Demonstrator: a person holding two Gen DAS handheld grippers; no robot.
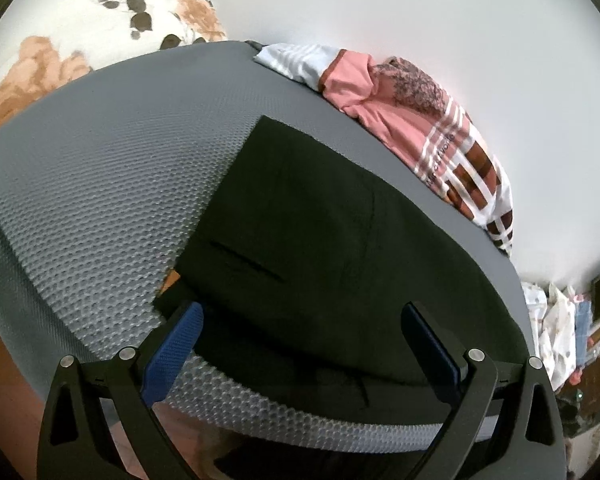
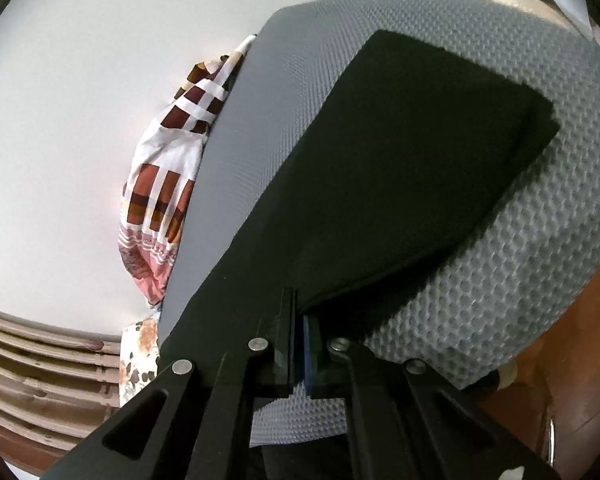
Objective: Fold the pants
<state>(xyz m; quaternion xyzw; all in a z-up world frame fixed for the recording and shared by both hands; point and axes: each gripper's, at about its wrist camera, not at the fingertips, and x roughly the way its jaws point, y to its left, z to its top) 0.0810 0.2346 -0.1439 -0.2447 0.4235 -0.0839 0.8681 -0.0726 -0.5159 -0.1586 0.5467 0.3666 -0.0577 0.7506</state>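
Dark green-black pants [image 1: 320, 232] lie flat on a grey textured mat [image 1: 100, 184]. In the left wrist view my left gripper [image 1: 302, 316] is open, its blue-padded fingers [image 1: 172, 356] spread over the near waist end, where a slit pocket shows. In the right wrist view my right gripper [image 2: 300, 320] is shut on the near edge of the pants [image 2: 400, 160], which stretch away across the mat [image 2: 500, 280] to a folded far end.
A pink, white and brown striped garment [image 1: 452, 148] is heaped at the mat's far edge by the white wall; it also shows in the right wrist view [image 2: 164, 184]. A floral cloth [image 1: 80, 20] lies beyond the mat. Wooden floor [image 2: 572, 360] lies beside the mat.
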